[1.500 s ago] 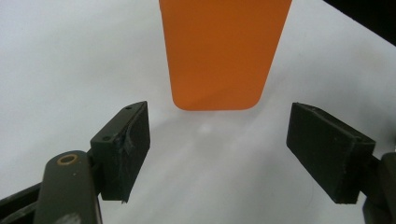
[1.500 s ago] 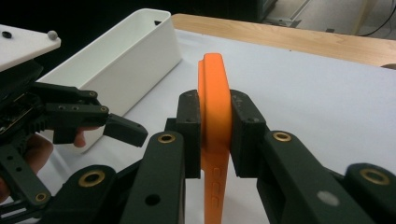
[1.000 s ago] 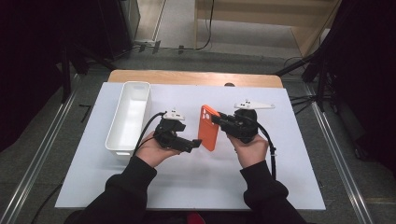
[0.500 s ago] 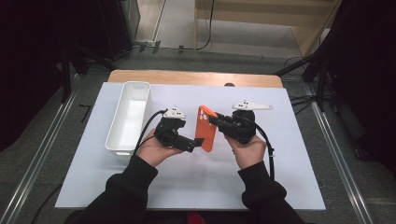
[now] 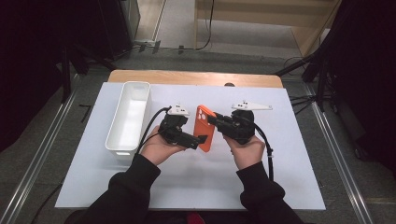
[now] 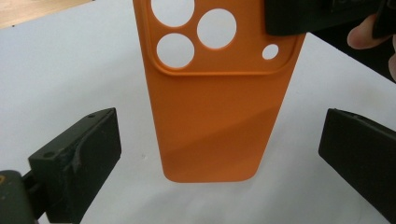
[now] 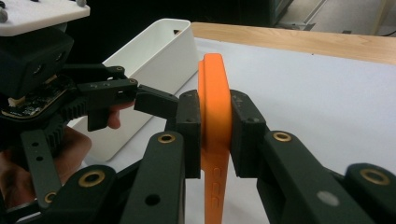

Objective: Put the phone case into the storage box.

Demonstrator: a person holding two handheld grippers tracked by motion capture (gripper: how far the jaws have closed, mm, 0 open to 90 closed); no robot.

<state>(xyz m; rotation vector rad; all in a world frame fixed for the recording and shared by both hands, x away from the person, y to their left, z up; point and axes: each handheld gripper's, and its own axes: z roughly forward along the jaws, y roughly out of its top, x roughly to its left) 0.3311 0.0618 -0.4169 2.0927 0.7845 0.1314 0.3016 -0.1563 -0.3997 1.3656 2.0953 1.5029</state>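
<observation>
High view: I am holding the orange phone case [image 5: 206,128] up above the white-covered bench [image 5: 280,186], between my two hands, with the right tongs [image 5: 215,120] clamping its upper end so it is hanging free for the other hand to work on. The left tongs [image 5: 201,139] are sitting at its lower edge, and the white bin [image 5: 127,140] is waiting just to the left, probably as the drop spot. Left gripper view: my jaws have just been opening and are standing wide, one on each side of the case's [image 6: 219,112] plain end, pads not touching it, so the grip here is given up. Right gripper view: my jaws are pressing both faces of the case [image 7: 215,93], edge-on and upright, carrying it alone.
</observation>
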